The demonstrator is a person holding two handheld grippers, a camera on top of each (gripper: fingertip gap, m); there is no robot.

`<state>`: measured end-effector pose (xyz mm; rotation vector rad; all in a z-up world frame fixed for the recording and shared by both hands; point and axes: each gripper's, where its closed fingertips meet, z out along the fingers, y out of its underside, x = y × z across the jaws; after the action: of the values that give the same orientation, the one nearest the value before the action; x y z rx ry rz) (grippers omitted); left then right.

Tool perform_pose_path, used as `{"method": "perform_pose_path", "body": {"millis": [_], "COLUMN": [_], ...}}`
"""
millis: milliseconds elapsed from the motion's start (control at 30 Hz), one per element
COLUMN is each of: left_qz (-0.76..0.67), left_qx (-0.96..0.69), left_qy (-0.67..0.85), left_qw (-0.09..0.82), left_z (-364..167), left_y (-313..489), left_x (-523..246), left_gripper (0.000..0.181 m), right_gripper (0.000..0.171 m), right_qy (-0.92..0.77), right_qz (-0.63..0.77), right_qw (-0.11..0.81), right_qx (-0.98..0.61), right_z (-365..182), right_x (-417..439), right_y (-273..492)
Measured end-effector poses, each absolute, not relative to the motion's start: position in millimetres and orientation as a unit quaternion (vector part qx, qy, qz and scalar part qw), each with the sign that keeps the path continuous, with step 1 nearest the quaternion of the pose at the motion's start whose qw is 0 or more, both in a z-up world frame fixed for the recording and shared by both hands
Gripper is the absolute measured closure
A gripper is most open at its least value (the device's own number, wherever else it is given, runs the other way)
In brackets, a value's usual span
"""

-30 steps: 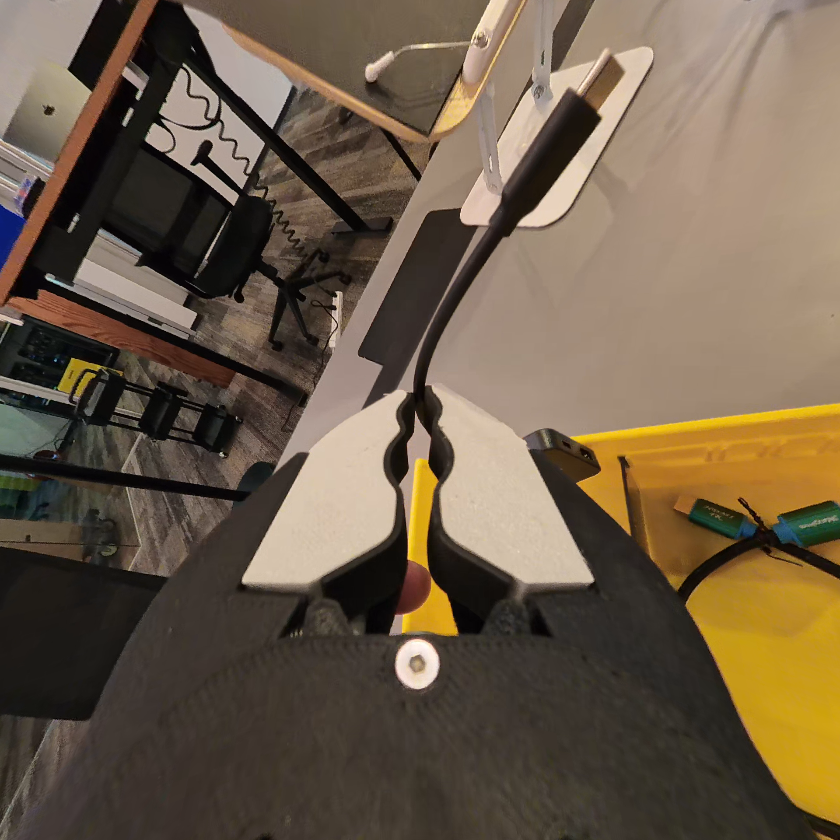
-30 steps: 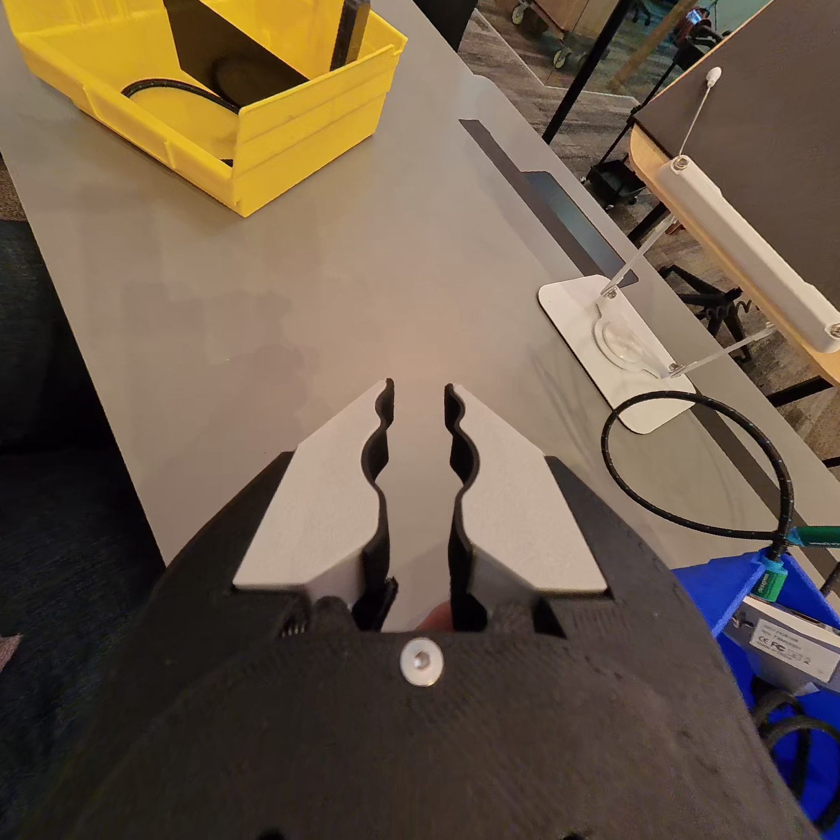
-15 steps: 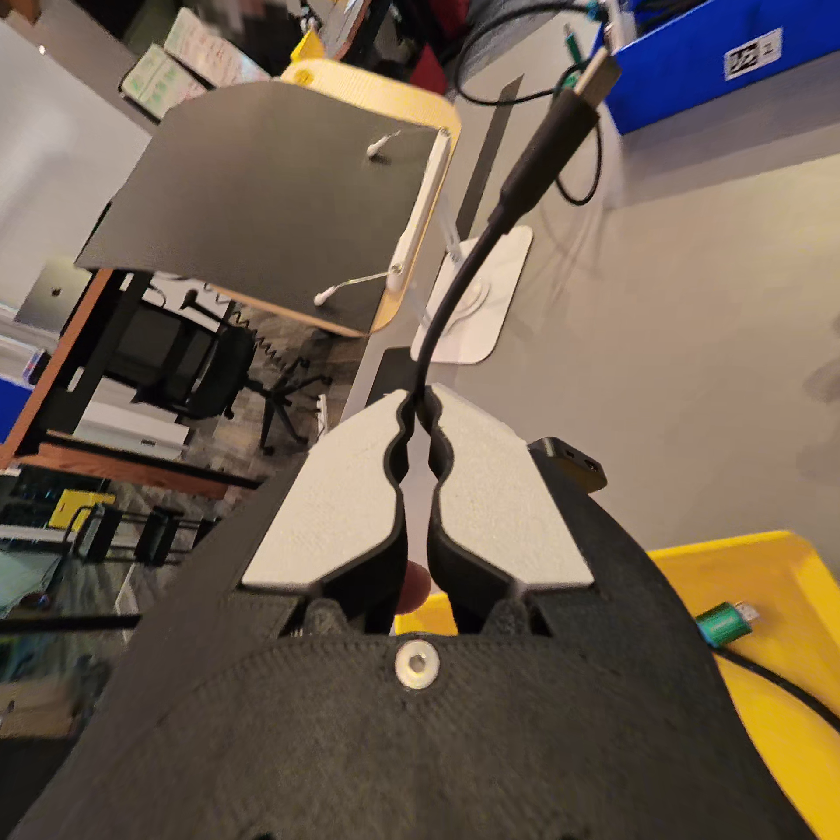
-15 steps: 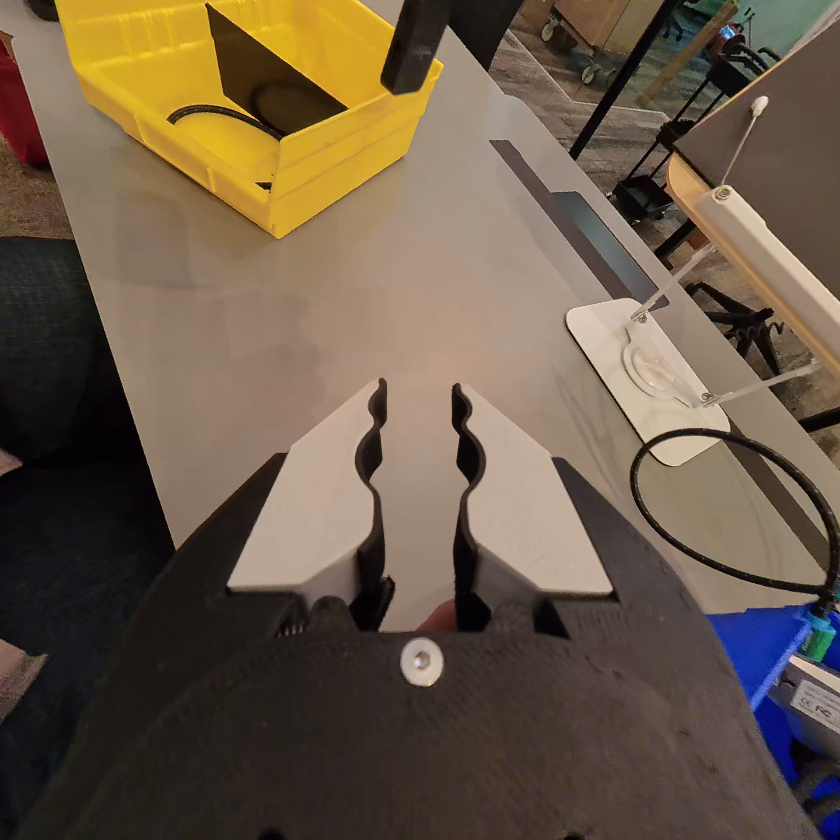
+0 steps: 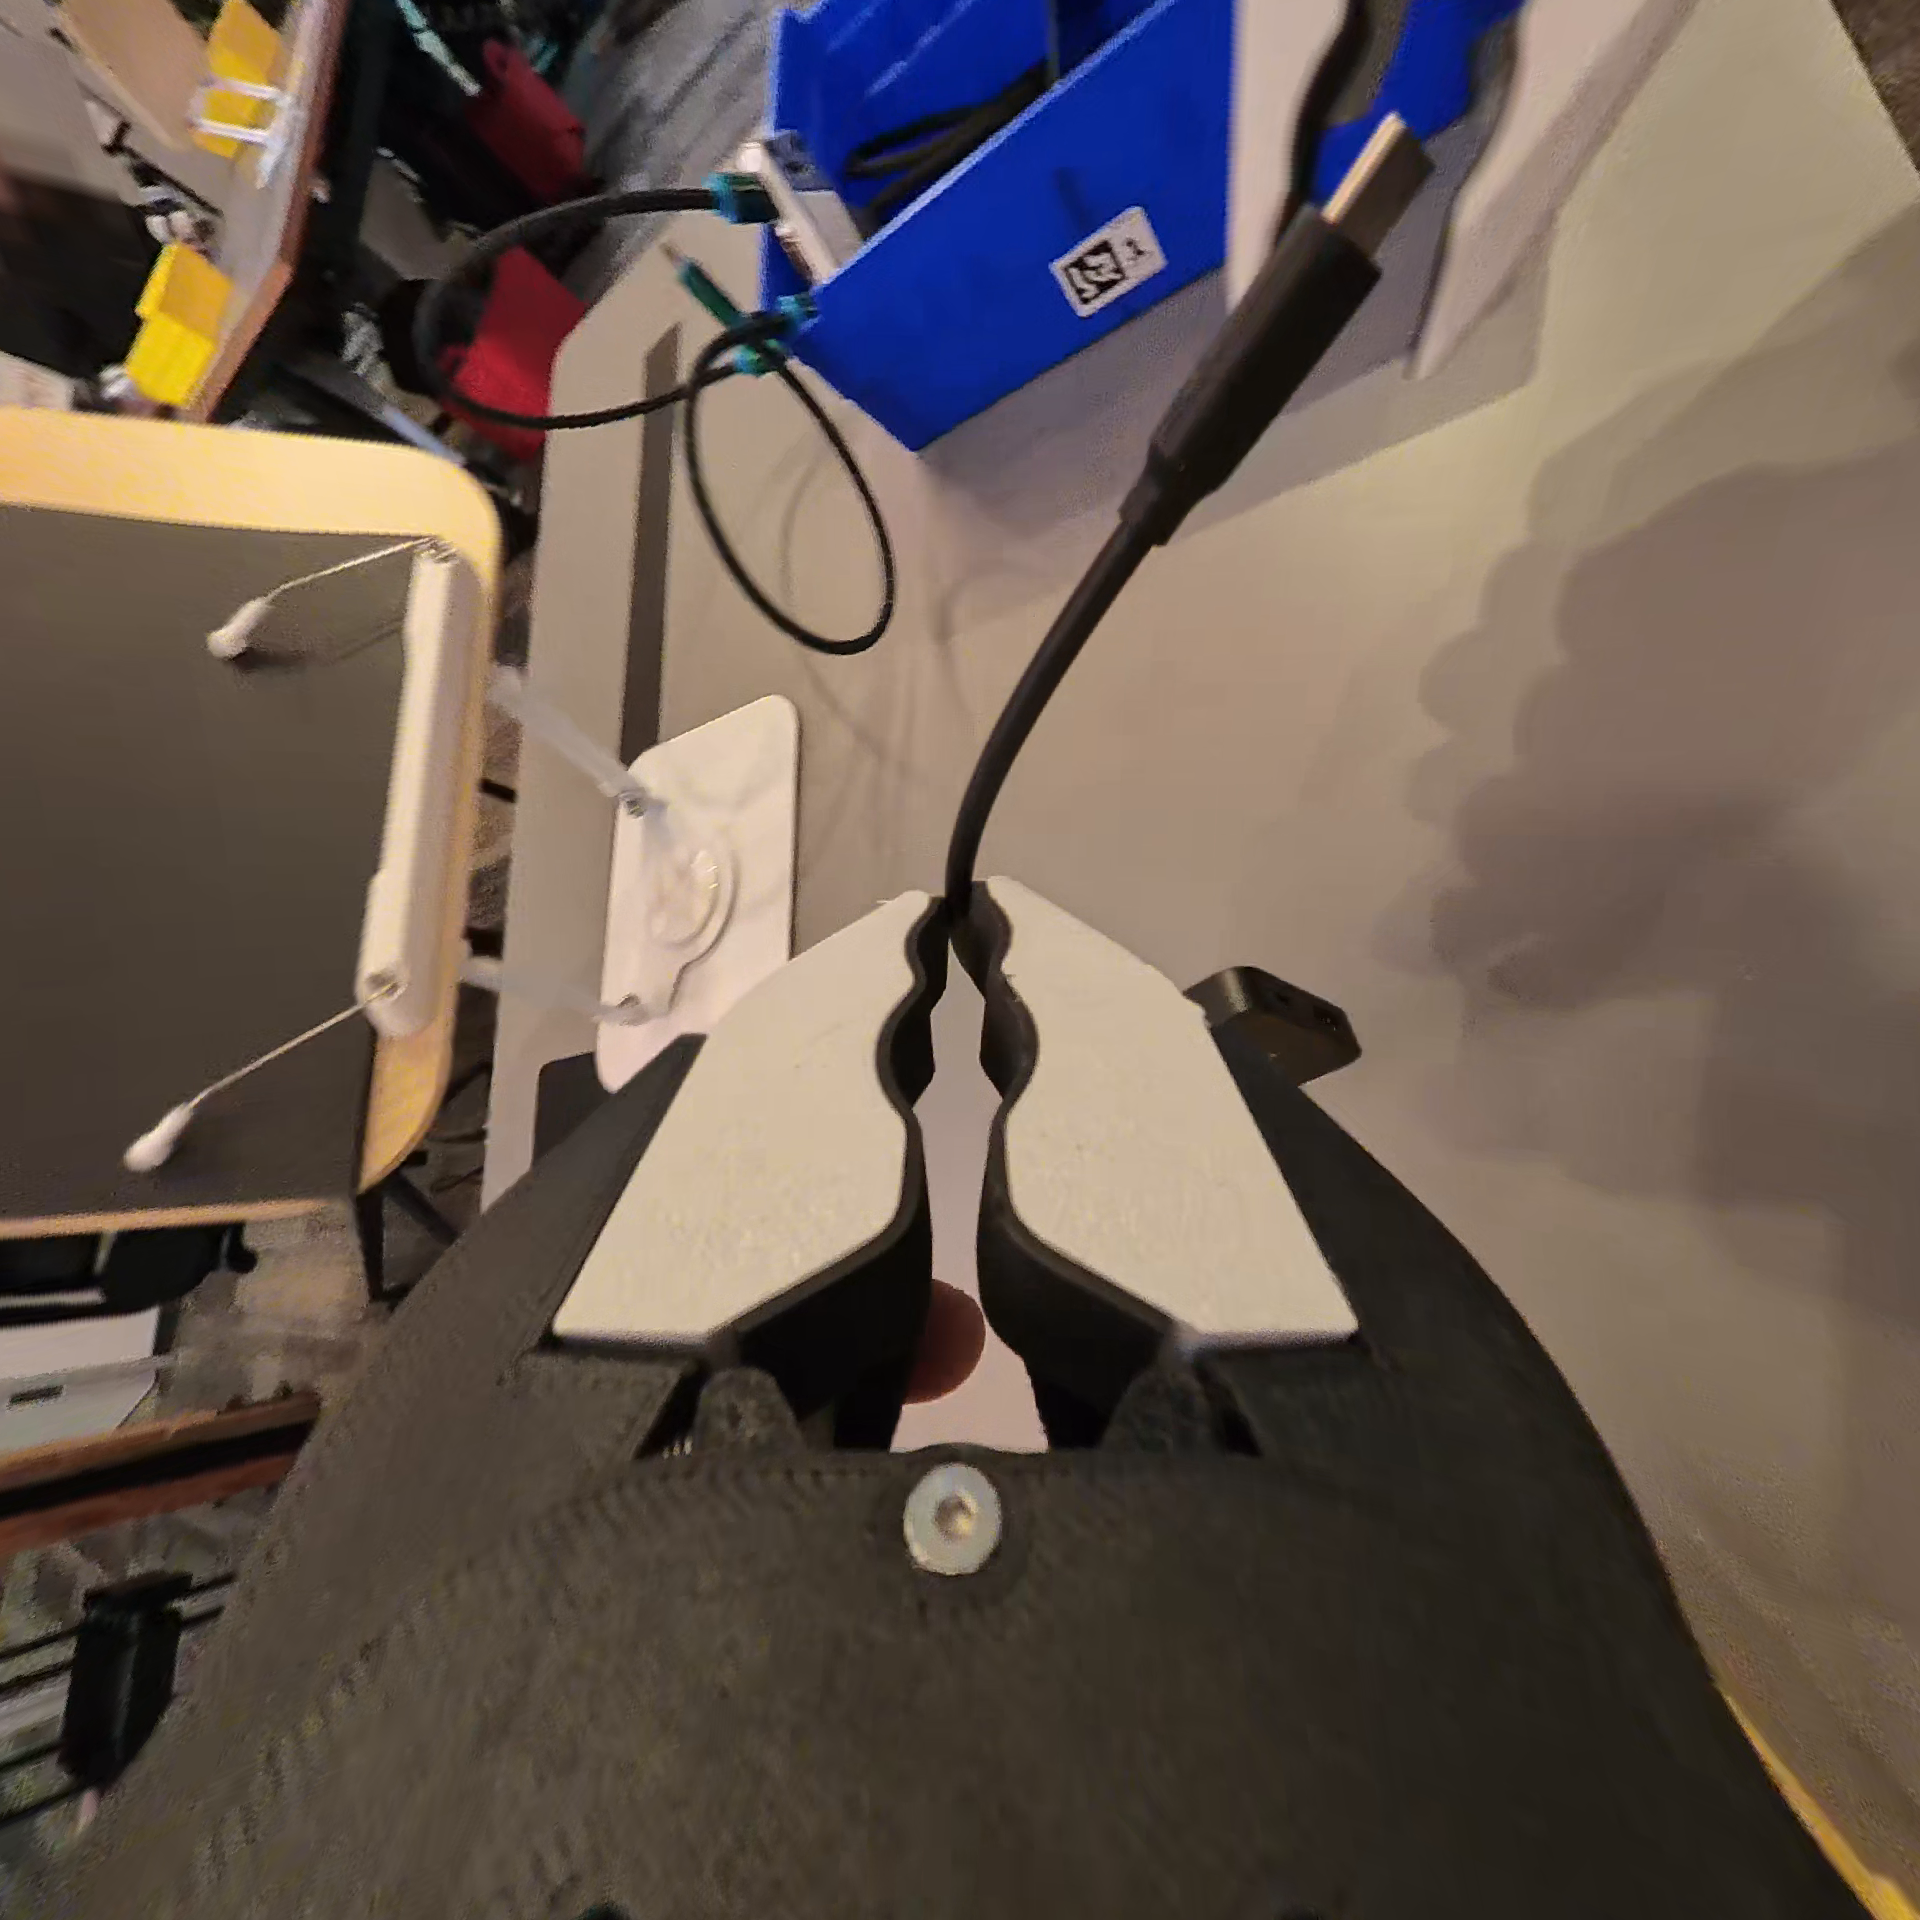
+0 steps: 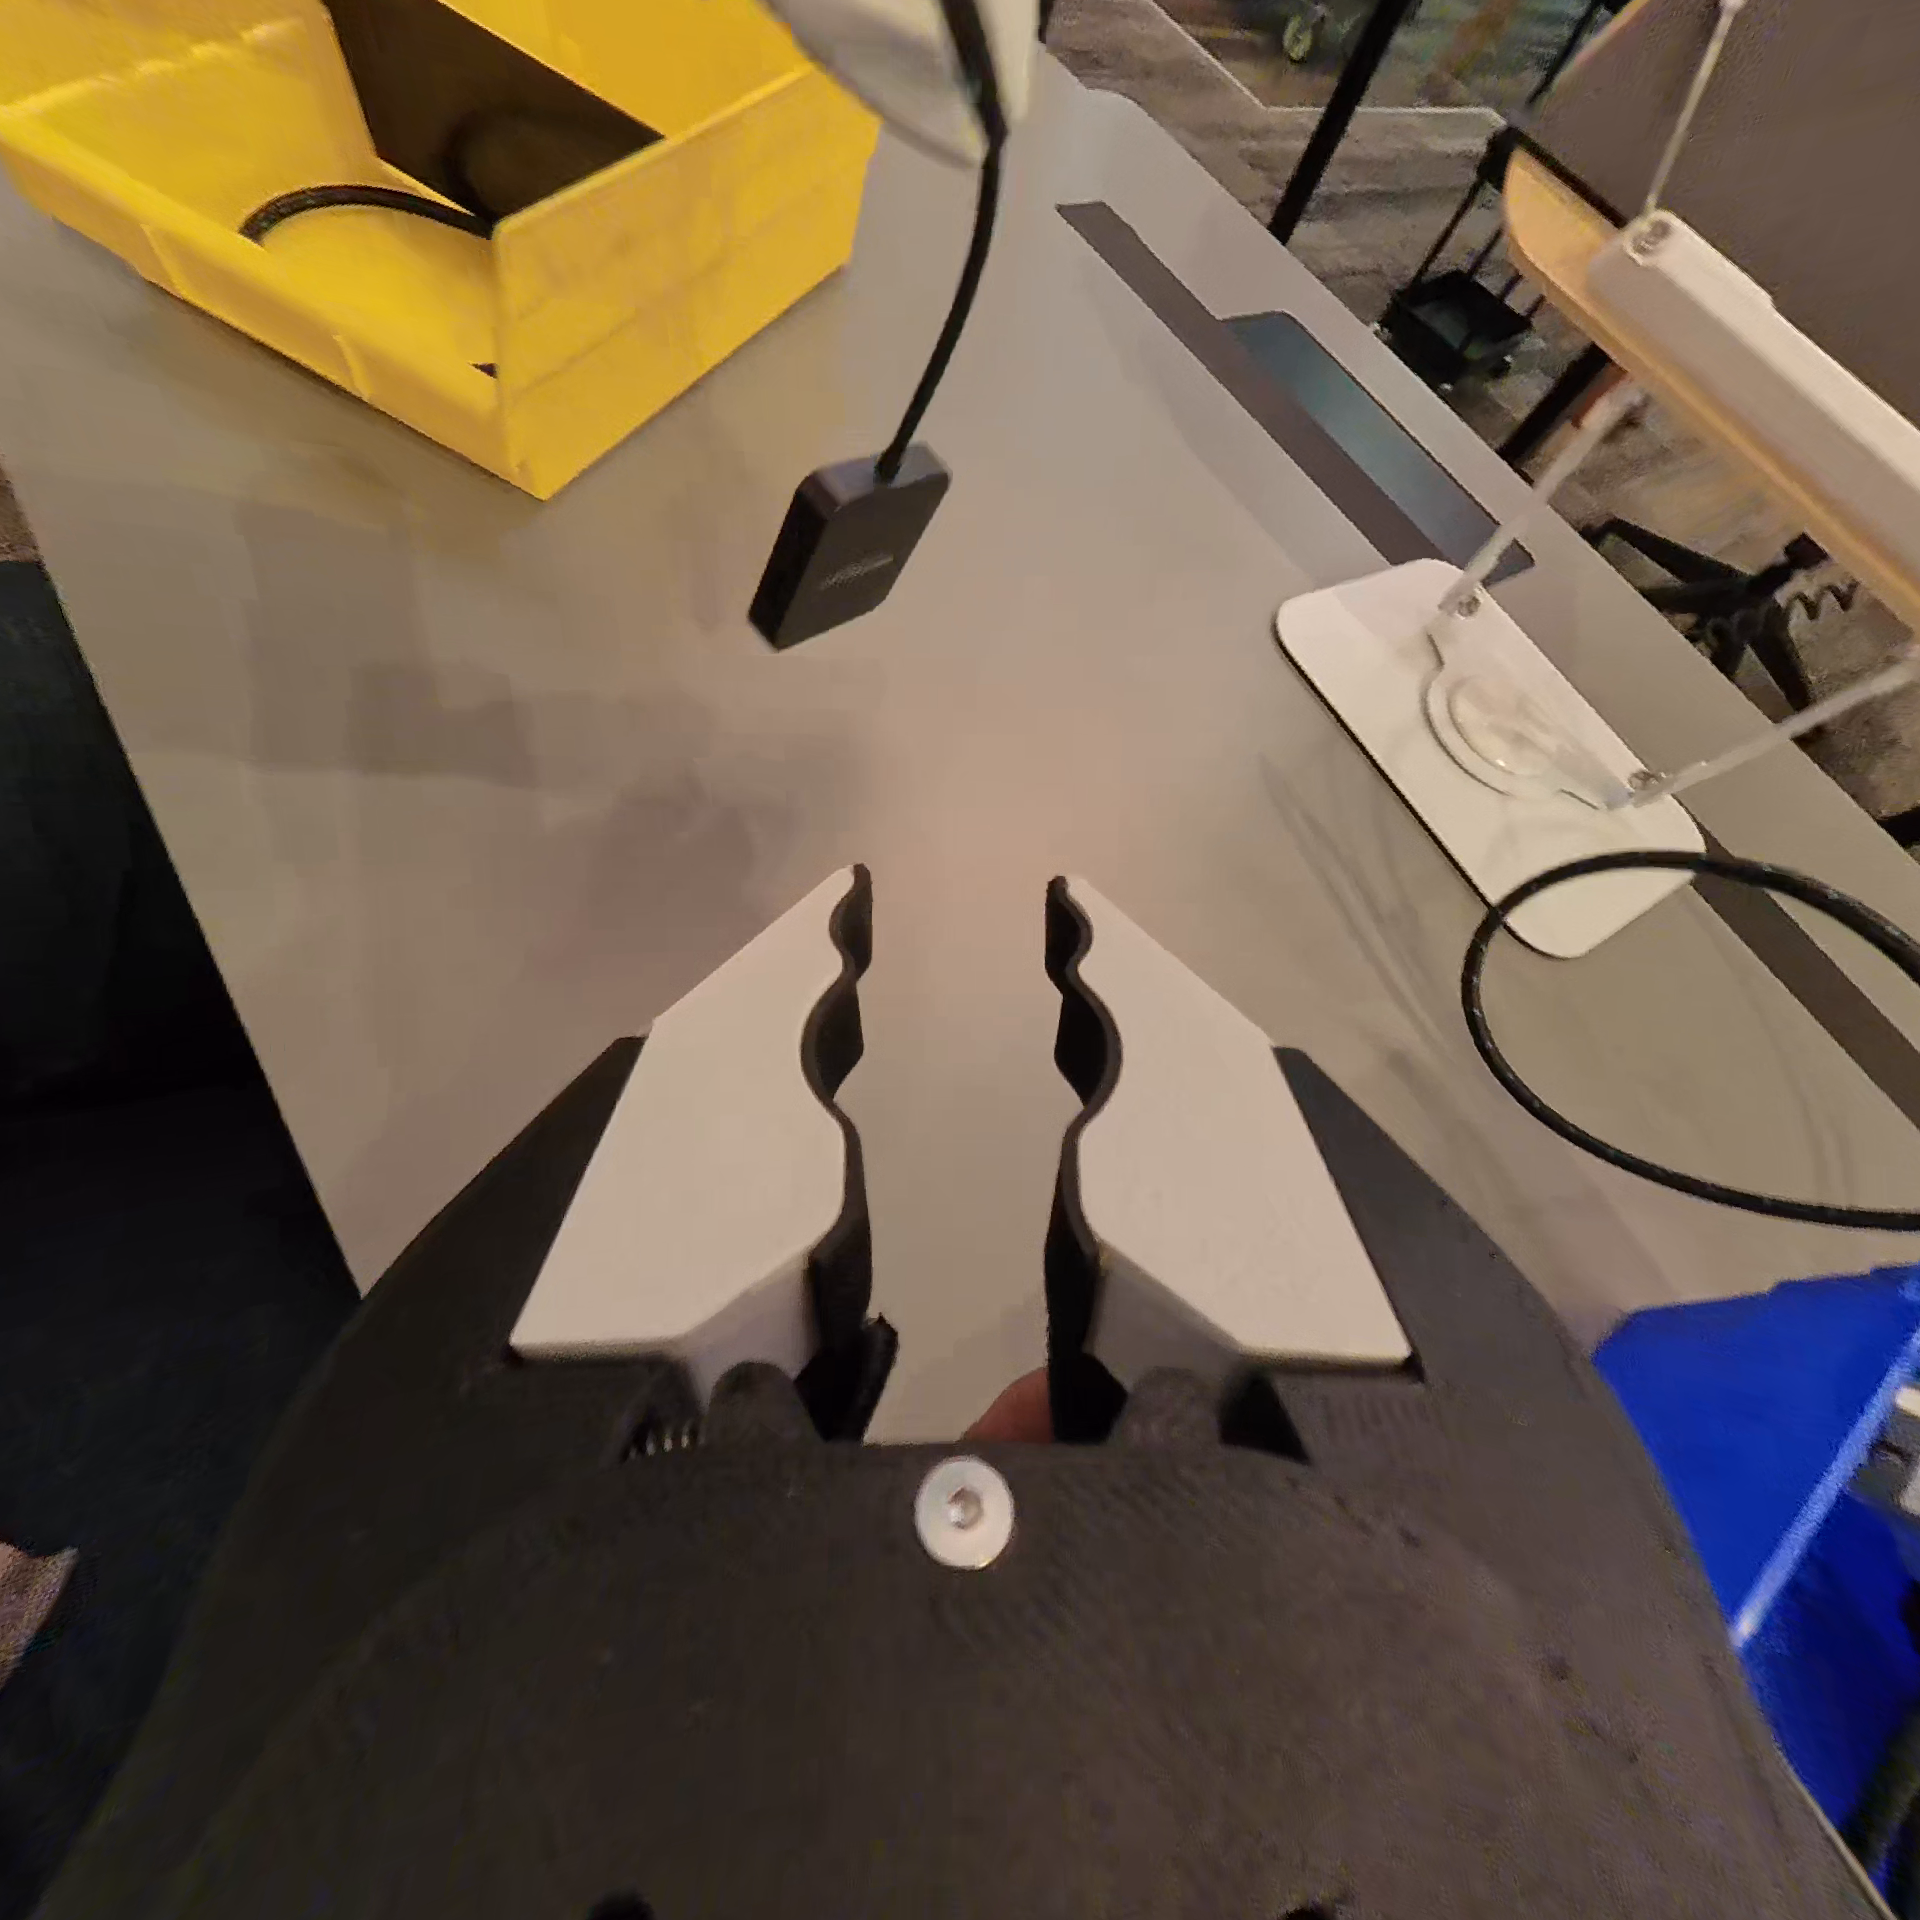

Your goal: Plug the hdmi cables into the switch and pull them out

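My left gripper [image 5: 961,906] is shut on the thin black cable [image 5: 1039,675] of the switch and holds it in the air. The cable's plug [image 5: 1361,192] with a metal tip points up toward the blue bin [image 5: 987,281]. The black switch box [image 5: 1278,1023] shows just right of my fingers. In the right wrist view the box [image 6: 852,556] hangs from its cable [image 6: 956,312] over the grey table [image 6: 623,779], below the blurred left gripper [image 6: 914,62]. My right gripper [image 6: 956,883] is open and empty, nearer than the box. Braided HDMI cables with teal ends [image 5: 727,197] hang out of the blue bin.
A yellow bin [image 6: 520,260] holding a black cable stands at the far left of the table. A white stand base [image 6: 1507,727] sits by the back edge, with a braided cable loop [image 6: 1558,1091] beside it. The blue bin's corner [image 6: 1766,1455] is at my right. About 15 centimetres separates my left fingertips from my right.
My left gripper has swung from over the yellow bin toward the blue bin, carrying the cable. The switch box has come into the right wrist view. My right gripper has opened slightly wider.
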<state>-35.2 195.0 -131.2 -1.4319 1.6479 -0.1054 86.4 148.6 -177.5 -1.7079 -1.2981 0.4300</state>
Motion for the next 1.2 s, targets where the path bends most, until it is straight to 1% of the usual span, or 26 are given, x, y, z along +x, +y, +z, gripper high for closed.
{"method": "perform_pose_path", "body": {"millis": [200,467,633,733,833,867,1000,1067,1133,1200], "left_qz": [-0.046,-0.014,0.014,0.002,0.017,0.016,0.002,0.018,0.040,0.048], "left_qx": [-0.553,-0.495,-0.477,-0.514,-0.530,-0.538,-0.570,-0.584,-0.600,-0.620], "left_qy": [0.722,0.788,0.819,0.811,0.803,0.799,0.769,0.756,0.738,0.710], "left_qw": [0.414,0.367,0.318,0.280,0.273,0.269,0.290,0.295,0.307,0.330], "left_z": [-171.5,-207.1,-245.1,-269.1,-285.6,-288.1,-279.9,-273.7,-261.7,-242.1], "left_y": [179.2,161.7,158.8,160.6,168.1,168.8,174.6,180.9,185.9,187.9], "left_x": [12.4,70.8,85.6,85.7,81.3,79.2,73.9,63.0,46.3,25.8], "left_gripper": [0.178,0.178,0.178,0.177,0.177,0.177,0.155,0.146,0.140,0.140], "right_gripper": [0.140,0.140,0.140,0.140,0.140,0.140,0.140,0.140,0.139,0.138], "right_qy": [-0.499,-0.487,-0.488,-0.491,-0.499,-0.502,-0.511,-0.514,-0.521,-0.528], "right_qz": [0.166,0.150,0.137,0.139,0.135,0.133,0.133,0.135,0.132,0.130], "right_qw": [0.467,0.473,0.471,0.465,0.460,0.458,0.447,0.443,0.441,0.439], "right_qx": [-0.710,-0.719,-0.722,-0.723,-0.722,-0.722,-0.722,-0.722,-0.719,-0.715], "right_z": [-175.9,-175.0,-179.4,-185.3,-190.6,-192.1,-198.9,-201.0,-201.2,-201.0], "right_x": [108.1,125.0,131.9,131.1,129.0,128.6,125.8,123.5,120.9,118.3], "right_y": [160.4,166.6,165.4,162.1,159.1,158.3,155.4,154.6,153.1,151.4]}}
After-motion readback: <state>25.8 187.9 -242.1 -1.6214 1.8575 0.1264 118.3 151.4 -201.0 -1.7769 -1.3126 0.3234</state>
